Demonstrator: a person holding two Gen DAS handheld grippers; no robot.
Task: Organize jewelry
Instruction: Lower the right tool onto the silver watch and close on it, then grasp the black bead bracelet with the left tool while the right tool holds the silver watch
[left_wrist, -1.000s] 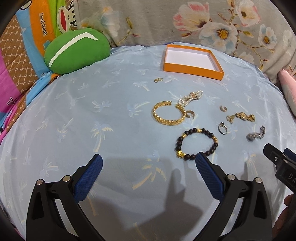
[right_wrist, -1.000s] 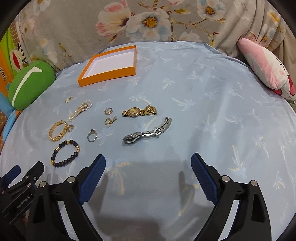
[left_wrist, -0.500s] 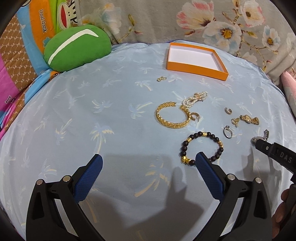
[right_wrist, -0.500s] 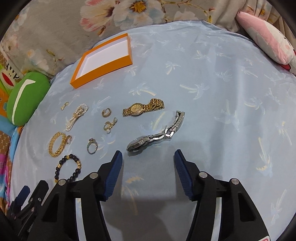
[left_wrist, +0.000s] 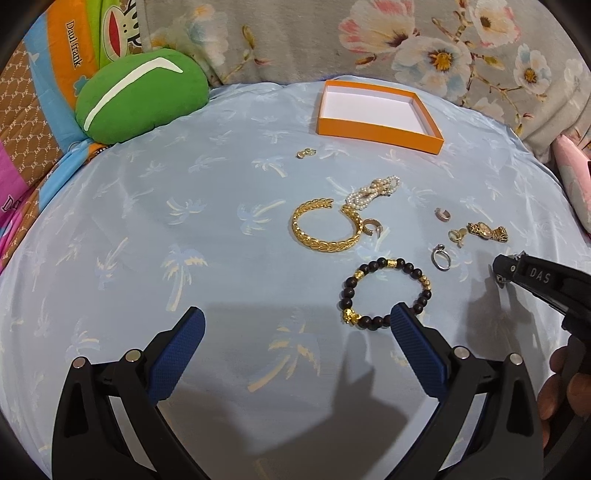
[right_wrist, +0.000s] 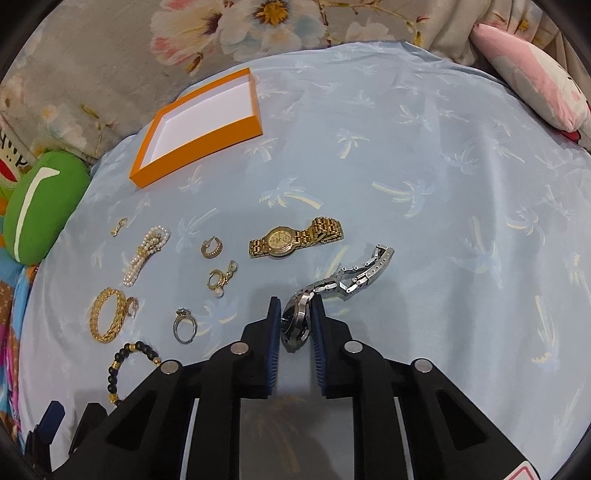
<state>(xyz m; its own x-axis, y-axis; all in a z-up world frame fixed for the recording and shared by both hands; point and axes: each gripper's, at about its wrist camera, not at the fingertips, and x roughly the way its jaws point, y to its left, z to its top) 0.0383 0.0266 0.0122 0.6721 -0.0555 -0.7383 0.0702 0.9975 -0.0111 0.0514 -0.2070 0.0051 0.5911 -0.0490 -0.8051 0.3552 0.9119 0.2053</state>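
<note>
My right gripper (right_wrist: 296, 318) is shut on the case of a silver watch (right_wrist: 354, 278) whose band trails to the right on the blue cloth. A gold watch (right_wrist: 293, 239) lies just beyond it. An empty orange box (right_wrist: 199, 127) stands at the back; it also shows in the left wrist view (left_wrist: 378, 114). My left gripper (left_wrist: 297, 328) is open and empty above the cloth, its right finger near a black bead bracelet (left_wrist: 384, 291). A gold bangle (left_wrist: 327, 230), a pearl bracelet (left_wrist: 373, 192) and several rings lie in between.
A green cushion (left_wrist: 138, 94) sits at the back left. A pink cushion (right_wrist: 532, 88) lies at the back right. Floral fabric (left_wrist: 369, 40) rises behind the box. The right gripper's body (left_wrist: 543, 280) reaches in at the right of the left wrist view.
My right gripper moved forward and down and closed on the silver watch. The left gripper stayed open and shifted only slightly.
</note>
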